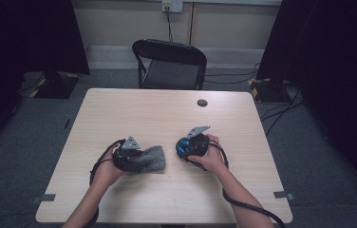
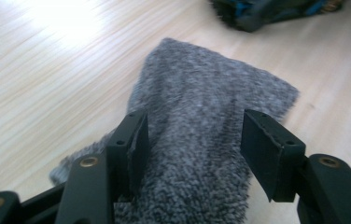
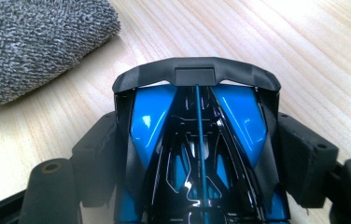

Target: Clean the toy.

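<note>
A grey fuzzy cloth [image 1: 152, 161] lies flat on the wooden table [image 1: 167, 114], left of centre. My left gripper [image 1: 136, 157] rests low over its left end. In the left gripper view the cloth [image 2: 206, 107] runs between and beneath the jaws, and the gripper [image 2: 194, 149] stands open, its pads apart from the fabric's edges. A blue and black toy car [image 1: 185, 147] is held in my right gripper [image 1: 188, 148], a short way right of the cloth. In the right gripper view the car [image 3: 197, 140] fills the gap and the gripper [image 3: 197, 158] is shut on its sides.
A black folding chair [image 1: 169, 61] stands behind the table's far edge. A round black grommet [image 1: 202, 103] sits in the tabletop at the back. The cloth's corner [image 3: 33, 42] lies just ahead-left of the car. Cables trail from both grippers toward the near edge.
</note>
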Motion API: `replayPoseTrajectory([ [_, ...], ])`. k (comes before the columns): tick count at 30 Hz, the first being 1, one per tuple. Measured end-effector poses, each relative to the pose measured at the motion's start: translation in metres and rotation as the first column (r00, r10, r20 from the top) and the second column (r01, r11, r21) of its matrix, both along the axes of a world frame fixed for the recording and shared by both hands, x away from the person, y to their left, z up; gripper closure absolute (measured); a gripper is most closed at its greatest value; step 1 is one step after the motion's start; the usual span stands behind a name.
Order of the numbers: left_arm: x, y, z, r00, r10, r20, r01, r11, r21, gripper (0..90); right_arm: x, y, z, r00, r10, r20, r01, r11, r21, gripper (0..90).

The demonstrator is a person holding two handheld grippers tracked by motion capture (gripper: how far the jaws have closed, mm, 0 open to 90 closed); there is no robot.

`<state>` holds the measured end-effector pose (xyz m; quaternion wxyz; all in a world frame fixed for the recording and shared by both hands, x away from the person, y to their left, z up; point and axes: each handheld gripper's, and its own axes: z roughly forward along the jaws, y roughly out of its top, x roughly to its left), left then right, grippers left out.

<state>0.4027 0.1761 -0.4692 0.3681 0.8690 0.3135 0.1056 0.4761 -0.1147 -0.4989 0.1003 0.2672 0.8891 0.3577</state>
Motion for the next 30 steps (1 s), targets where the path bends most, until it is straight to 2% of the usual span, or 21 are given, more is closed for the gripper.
replayPoseTrajectory([
  [2,0.0,0.0,0.0,0.9999,-0.016,-0.005,0.016,0.9999,-0.001,39.8,0.0,0.0,0.0,1.0,0.0,-0.001,0.0,1.0,0.0,25.2],
  [3,0.001,-0.001,-0.004,0.9994,-0.031,-0.018,0.031,0.9994,0.016,39.7,0.0,0.0,0.0,1.0,0.0,-0.001,0.0,1.0,0.0,25.2],
  [4,0.001,-0.001,-0.007,0.9995,-0.018,-0.025,0.019,0.9992,0.037,40.0,0.0,0.0,0.0,1.0,0.0,-0.001,0.0,1.0,0.0,25.2],
  [6,0.002,-0.001,-0.01,0.9993,-0.016,-0.034,0.018,0.9988,0.046,40.6,0.0,0.0,0.0,1.0,0.0,-0.001,0.0,1.0,0.0,25.2],
  [7,0.002,0.0,-0.013,0.9994,-0.012,-0.033,0.014,0.9989,0.046,40.7,0.0,0.0,0.0,1.0,0.0,-0.001,0.0,1.0,0.0,25.2],
  [9,0.003,0.001,-0.017,0.9993,-0.01,-0.037,0.011,0.9998,0.017,38.7,0.0,0.0,0.0,1.0,0.0,0.0,0.0,1.0,0.0,25.2],
  [10,0.002,0.001,-0.018,0.9985,-0.009,-0.053,0.009,0.9999,-0.005,36.1,0.0,0.0,0.0,1.0,0.0,-0.001,0.0,1.0,0.0,25.2],
  [11,0.002,0.001,-0.018,0.9985,-0.009,-0.053,0.009,0.9999,-0.005,32.4,0.0,0.0,0.0,1.0,0.0,-0.001,0.0,1.0,0.0,25.2],
  [12,0.001,0.0,-0.019,0.9986,-0.024,-0.046,0.024,0.9997,0.0,32.4,0.0,0.0,0.0,1.0,0.0,0.0,0.0,1.0,0.0,25.2],
  [13,0.0,-0.001,-0.021,0.9983,-0.045,-0.037,0.045,0.9989,0.012,24.4,0.0,0.0,0.0,1.0,0.0,0.0,0.0,1.0,0.0,25.2],
  [15,-0.003,-0.003,-0.024,0.9967,-0.081,-0.003,0.081,0.9963,0.031,21.6,0.0,0.0,0.0,1.0,-0.001,0.0,0.001,1.0,0.0,25.2],
  [18,-0.004,-0.004,-0.025,0.9947,-0.103,0.003,0.103,0.994,0.035,15.0,0.0,0.0,0.0,1.0,-0.002,0.0,0.002,1.0,0.0,25.2],
  [20,-0.005,-0.004,-0.023,0.9945,-0.105,0.007,0.104,0.9934,0.049,16.3,0.0,0.0,0.0,1.0,-0.002,0.001,0.002,1.0,0.001,25.2],
  [21,-0.005,-0.003,-0.017,0.9959,-0.09,0.005,0.09,0.9955,0.03,18.1,0.0,0.0,0.0,1.0,-0.002,0.0,0.002,1.0,0.0,25.2],
  [22,-0.005,-0.003,-0.017,0.9959,-0.09,0.005,0.09,0.9955,0.03,19.4,0.0,0.0,0.0,1.0,-0.001,-0.001,0.001,1.0,-0.001,25.2],
  [23,-0.004,-0.001,-0.014,0.996,-0.089,0.008,0.089,0.996,-0.005,19.4,0.0,0.0,0.0,1.0,-0.001,-0.001,0.001,1.0,-0.001,25.2],
  [25,-0.003,0.005,-0.006,0.9973,-0.071,0.019,0.072,0.997,-0.03,19.8,0.0,0.0,0.0,1.0,-0.001,0.0,0.001,1.0,-0.001,25.2],
  [27,-0.003,0.012,0.0,0.9977,-0.053,0.042,0.054,0.9983,-0.022,24.2,0.0,0.0,0.0,1.0,0.0,-0.001,0.0,1.0,-0.001,25.2],
  [28,-0.001,0.019,0.0,0.9989,-0.043,0.019,0.043,0.999,-0.01,25.6,0.0,0.0,0.0,1.0,-0.001,-0.001,0.001,1.0,-0.001,25.2],
  [30,-0.001,0.022,-0.005,0.9981,-0.062,0.004,0.062,0.9978,0.025,27.6,0.0,0.0,0.0,1.0,0.0,-0.002,0.0,1.0,-0.003,25.2],
])
